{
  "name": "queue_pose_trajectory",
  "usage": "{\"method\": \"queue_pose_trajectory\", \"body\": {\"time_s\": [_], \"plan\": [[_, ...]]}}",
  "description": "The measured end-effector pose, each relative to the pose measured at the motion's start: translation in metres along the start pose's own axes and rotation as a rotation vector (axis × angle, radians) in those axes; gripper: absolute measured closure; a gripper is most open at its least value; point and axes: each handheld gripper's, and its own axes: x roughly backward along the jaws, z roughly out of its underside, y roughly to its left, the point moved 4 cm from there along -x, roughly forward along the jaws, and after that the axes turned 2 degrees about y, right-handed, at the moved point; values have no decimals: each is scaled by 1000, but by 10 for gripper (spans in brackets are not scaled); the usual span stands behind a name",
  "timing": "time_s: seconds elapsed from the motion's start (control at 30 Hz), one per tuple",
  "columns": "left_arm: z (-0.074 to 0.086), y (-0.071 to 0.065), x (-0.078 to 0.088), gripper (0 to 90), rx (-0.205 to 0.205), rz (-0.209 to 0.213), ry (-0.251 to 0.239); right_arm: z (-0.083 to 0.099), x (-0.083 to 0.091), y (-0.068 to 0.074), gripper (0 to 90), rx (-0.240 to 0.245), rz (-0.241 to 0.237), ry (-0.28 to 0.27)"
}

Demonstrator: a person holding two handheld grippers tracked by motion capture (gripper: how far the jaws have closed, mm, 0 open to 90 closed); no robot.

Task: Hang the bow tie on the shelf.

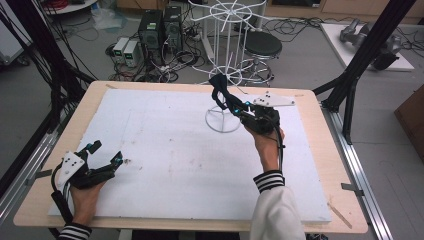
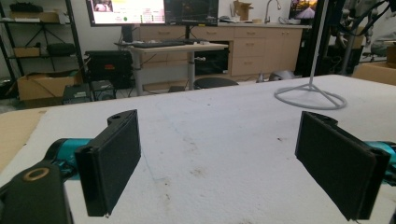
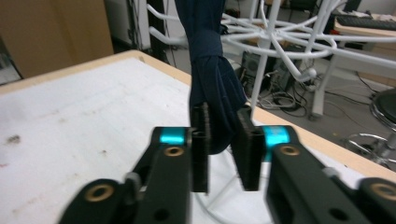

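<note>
A dark navy cloth [image 3: 214, 93] hangs bunched between the pads of my right gripper [image 3: 220, 144], which is shut on it. In the high view the right gripper [image 1: 234, 104] holds the cloth [image 1: 219, 86] up beside the white wire rack [image 1: 227, 30], just above the rack's round base [image 1: 222, 121]. The rack's spokes [image 3: 280, 32] spread behind the cloth. My left gripper [image 1: 105, 152] rests at the near left of the white foam board [image 1: 175, 150]. Its jaws stand wide apart with nothing between them; its pads [image 2: 114, 156] frame bare board.
The rack's base ring [image 2: 310, 95] stands at the far right of the left gripper view. Beyond the table's wooden rim [image 1: 320, 115] are a black stool [image 1: 261, 46], computer towers [image 1: 161, 27] and cables on the floor. Black frame posts [image 1: 367, 55] rise at right.
</note>
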Motion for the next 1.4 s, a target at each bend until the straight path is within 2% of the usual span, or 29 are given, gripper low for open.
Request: {"method": "queue_pose_trajectory", "body": {"time_s": [0.07, 0.13, 0.23, 0.37, 0.47, 0.67, 0.8, 0.9, 1.07, 1.3, 1.4], "plan": [[0, 0, 0, 146, 0, 0, 3, 1, 0, 0, 505, -7, 7, 2], [0, 0, 0, 146, -1, 0, 5, 4, 2, 0, 329, 2, 34, 5], [0, 0, 0, 146, -2, 0, 3, 8, 6, 2, 104, 3, 58, -7], [0, 0, 2, 146, -2, 2, -10, 16, 21, 8, 97, 12, 50, -38], [0, 1, 2, 146, -1, 4, -12, 29, 36, 13, 97, 9, 51, -70], [0, 0, 2, 146, 0, 5, -16, 70, 69, 15, 97, -9, 101, -116], [0, 1, 2, 146, 0, 5, -14, 96, 86, 12, 97, -32, 143, -172], [0, 1, 2, 146, 3, 4, -15, 113, 96, 11, 97, -30, 185, -207], [0, 1, 2, 146, 4, 5, -20, 138, 104, 6, 97, -39, 248, -256], [0, 0, 3, 146, 2, 4, -27, 161, 100, 2, 97, -55, 280, -255], [0, 0, 3, 146, 4, 4, -28, 162, 100, 2, 98, -59, 281, -256]]}}
